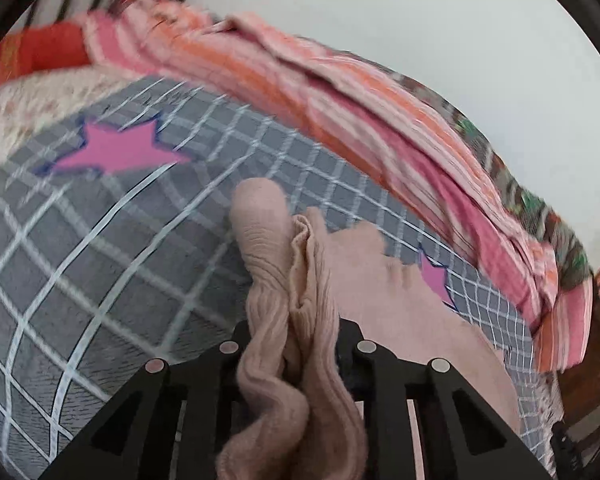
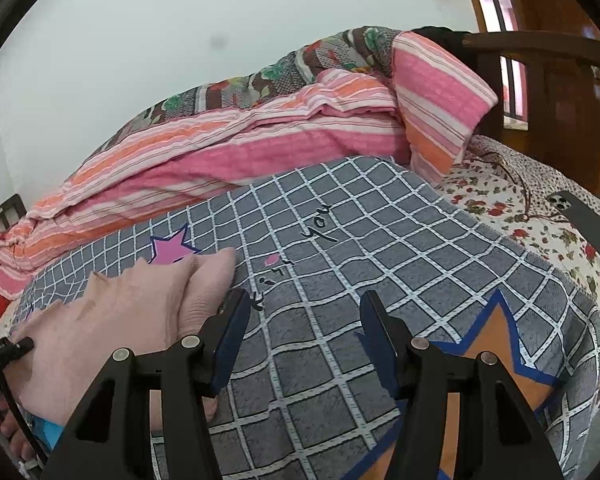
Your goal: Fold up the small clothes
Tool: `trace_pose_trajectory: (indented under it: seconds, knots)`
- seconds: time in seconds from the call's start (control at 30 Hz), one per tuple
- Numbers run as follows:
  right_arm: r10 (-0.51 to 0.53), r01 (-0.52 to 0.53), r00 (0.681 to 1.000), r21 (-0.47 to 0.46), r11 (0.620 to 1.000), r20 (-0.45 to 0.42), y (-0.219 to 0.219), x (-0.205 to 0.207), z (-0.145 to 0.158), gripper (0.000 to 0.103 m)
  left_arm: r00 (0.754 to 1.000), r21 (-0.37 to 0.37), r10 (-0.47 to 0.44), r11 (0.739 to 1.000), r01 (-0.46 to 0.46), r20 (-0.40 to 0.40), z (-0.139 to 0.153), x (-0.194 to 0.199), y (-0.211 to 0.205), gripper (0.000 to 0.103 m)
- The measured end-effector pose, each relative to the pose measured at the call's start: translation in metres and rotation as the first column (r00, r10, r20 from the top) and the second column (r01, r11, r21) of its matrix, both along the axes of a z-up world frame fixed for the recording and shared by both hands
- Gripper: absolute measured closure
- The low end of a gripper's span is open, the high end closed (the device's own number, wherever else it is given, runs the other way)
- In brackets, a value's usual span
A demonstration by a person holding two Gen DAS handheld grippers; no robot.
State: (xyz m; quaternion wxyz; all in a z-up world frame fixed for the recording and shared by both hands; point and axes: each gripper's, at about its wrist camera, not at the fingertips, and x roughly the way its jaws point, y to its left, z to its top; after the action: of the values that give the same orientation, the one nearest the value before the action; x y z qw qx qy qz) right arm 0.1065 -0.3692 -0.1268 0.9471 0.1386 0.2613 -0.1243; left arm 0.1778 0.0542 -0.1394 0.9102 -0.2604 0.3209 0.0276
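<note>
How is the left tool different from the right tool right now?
The left tool is shut on bunched pink knit clothing; the right tool stands open with nothing between its pads. The left tool's pads are hidden by the cloth; the right tool's blue pads show plainly. Both are black and point over the grey checked blanket.

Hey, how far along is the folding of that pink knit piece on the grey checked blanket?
Early on. Done: the pink knit garment lies on the grey checked blanket, and the left tool has pinched a bunched fold of it. In hand: that gathered part is lifted. The right tool is open, holding nothing, above the blanket. Left: no neat, flat fold shows yet.
</note>
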Motion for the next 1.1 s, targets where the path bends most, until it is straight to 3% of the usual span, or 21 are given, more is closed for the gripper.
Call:
trace_pose_trajectory:
  seconds: [0.23,0.4,0.53,0.67,0.73,0.77,0.8,0.83,0.87,0.97,1.07,1.1]
  knots:
    - [-0.017,0.016,1.0,0.118,0.993,0.01,-0.026,-0.005,-0.002,0.047,0.994,0.06,-0.103,0.993,0.1,0.048,0.059,0.013,-0.06,0.082]
    - [-0.059,0.059,0.998,0.185,0.981,-0.007,-0.052,-0.008,-0.008,0.047,0.979,0.068,-0.191,0.98,0.187,0.067,0.081,0.02,-0.12,0.082]
    - [-0.093,0.094,0.996,0.233,0.968,-0.014,-0.069,-0.012,-0.011,0.047,0.958,0.064,-0.284,0.957,0.282,0.035,0.069,0.023,-0.181,0.082]
    - [-0.103,0.104,0.995,0.219,0.97,-0.02,-0.072,-0.013,-0.012,0.047,0.918,0.076,-0.389,0.916,0.394,-0.073,0.027,0.023,-0.238,0.082]
    - [-0.096,0.1,0.995,0.203,0.974,-0.026,-0.07,-0.012,-0.012,0.047,0.887,0.124,-0.445,0.88,0.458,-0.122,0.008,0.02,-0.257,0.08]
    - [-0.085,0.09,0.996,0.195,0.977,-0.033,-0.069,-0.011,-0.012,0.047,0.875,0.163,-0.471,0.86,0.483,-0.108,0.01,0.017,-0.262,0.075]
    - [-0.07,0.077,0.997,0.188,0.979,-0.043,-0.066,-0.009,-0.013,0.047,0.859,0.175,-0.503,0.841,0.512,-0.094,0.013,0.012,-0.263,0.06]
    - [-0.063,0.071,0.997,0.181,0.981,-0.049,-0.065,-0.007,-0.013,0.047,0.833,0.157,-0.547,0.818,0.553,-0.086,0.016,0.011,-0.261,0.051]
    - [-0.056,0.064,0.997,0.165,0.984,-0.053,-0.06,-0.006,-0.012,0.047,0.787,0.101,-0.612,0.781,0.617,-0.075,0.022,0.009,-0.255,0.043]
    - [-0.033,0.04,0.998,0.137,0.99,-0.049,-0.048,-0.003,-0.01,0.047,0.74,0.024,-0.672,0.739,0.673,-0.029,0.037,0.003,-0.229,0.043]
    - [0.007,-0.001,0.999,0.162,0.987,-0.038,-0.04,-0.001,-0.007,0.047,0.745,0.046,-0.665,0.747,0.663,0.06,0.049,-0.01,-0.196,0.041]
    - [0.022,-0.017,0.999,0.174,0.985,-0.03,-0.037,-0.001,-0.006,0.046,0.764,0.09,-0.638,0.77,0.632,0.097,0.053,-0.015,-0.177,0.037]
